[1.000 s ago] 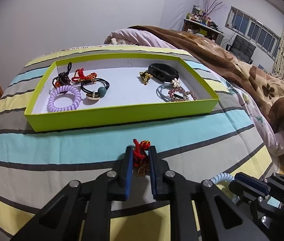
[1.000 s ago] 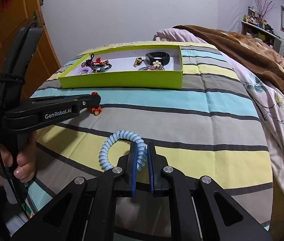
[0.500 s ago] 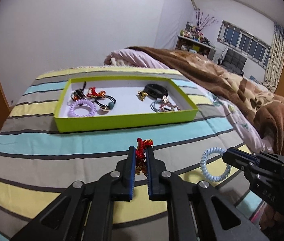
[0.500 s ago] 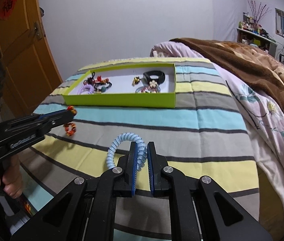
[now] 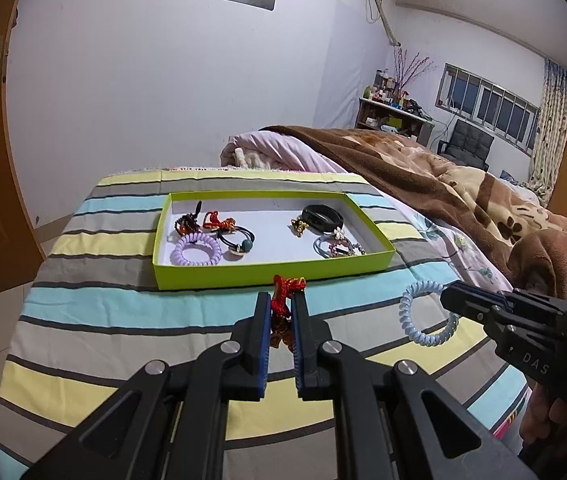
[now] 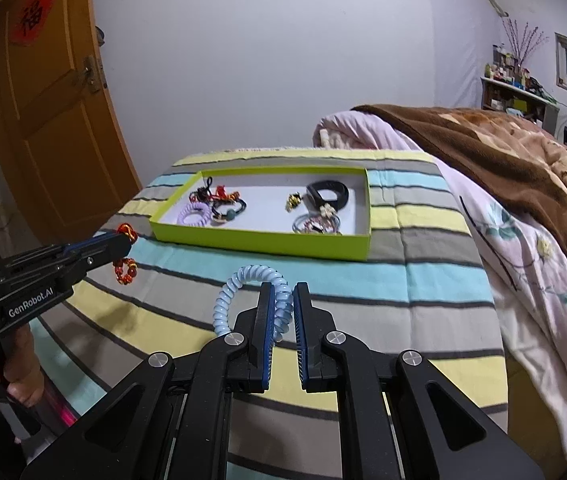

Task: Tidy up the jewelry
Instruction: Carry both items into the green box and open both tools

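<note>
Both grippers have risen off the striped bed since a second ago, and the green tray now sits farther off and lower in each view. On the left gripper [image 5: 282, 308], the jaws are pinching a red knotted bracelet [image 5: 283, 294], lifted clear of the bed [image 5: 83, 304]; seen from the right wrist, its beaded loop [image 6: 124, 271] hangs below the jaw tips. On the right gripper [image 6: 282, 304], the jaws are pressed onto a pale blue coil hair tie [image 6: 243, 286], whose loop arcs out to the left of the jaws; from the left wrist the same tie [image 5: 423, 312] dangles in the air over the bed's right side. The green tray [image 5: 271, 274] lies near the far edge of the bed. Inside it, toward its left end, are a purple coil hair tie [image 5: 196, 249], a black elastic with a teal bead [image 5: 239, 240] and a red cord piece [image 5: 215, 221]; toward its right end are a black band [image 5: 323, 216], a small gold charm [image 5: 298, 226] and a beaded bracelet [image 5: 339, 247]. A brown blanket [image 5: 443, 176] is heaped along the bed's right edge.
</note>
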Tool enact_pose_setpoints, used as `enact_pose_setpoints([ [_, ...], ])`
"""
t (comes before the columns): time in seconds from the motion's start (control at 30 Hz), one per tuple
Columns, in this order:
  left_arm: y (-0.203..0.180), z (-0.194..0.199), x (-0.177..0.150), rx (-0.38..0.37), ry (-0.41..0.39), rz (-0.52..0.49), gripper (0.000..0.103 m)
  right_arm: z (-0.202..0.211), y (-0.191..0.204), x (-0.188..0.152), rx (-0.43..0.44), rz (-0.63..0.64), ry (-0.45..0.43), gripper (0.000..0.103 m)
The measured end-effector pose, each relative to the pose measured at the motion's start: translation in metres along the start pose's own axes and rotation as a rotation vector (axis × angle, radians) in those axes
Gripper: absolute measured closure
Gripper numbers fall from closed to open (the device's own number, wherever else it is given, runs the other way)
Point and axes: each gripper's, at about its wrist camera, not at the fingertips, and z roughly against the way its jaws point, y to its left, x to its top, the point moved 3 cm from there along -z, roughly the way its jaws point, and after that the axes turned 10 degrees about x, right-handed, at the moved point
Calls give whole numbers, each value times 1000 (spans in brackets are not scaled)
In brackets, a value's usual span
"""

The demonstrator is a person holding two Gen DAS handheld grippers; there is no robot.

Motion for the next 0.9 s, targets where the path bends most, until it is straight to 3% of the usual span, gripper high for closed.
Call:
enact_pose_setpoints([
  [0.9,9,-18,19,24,-28,-10,93,-17,4,32,8,40,-21,93],
])
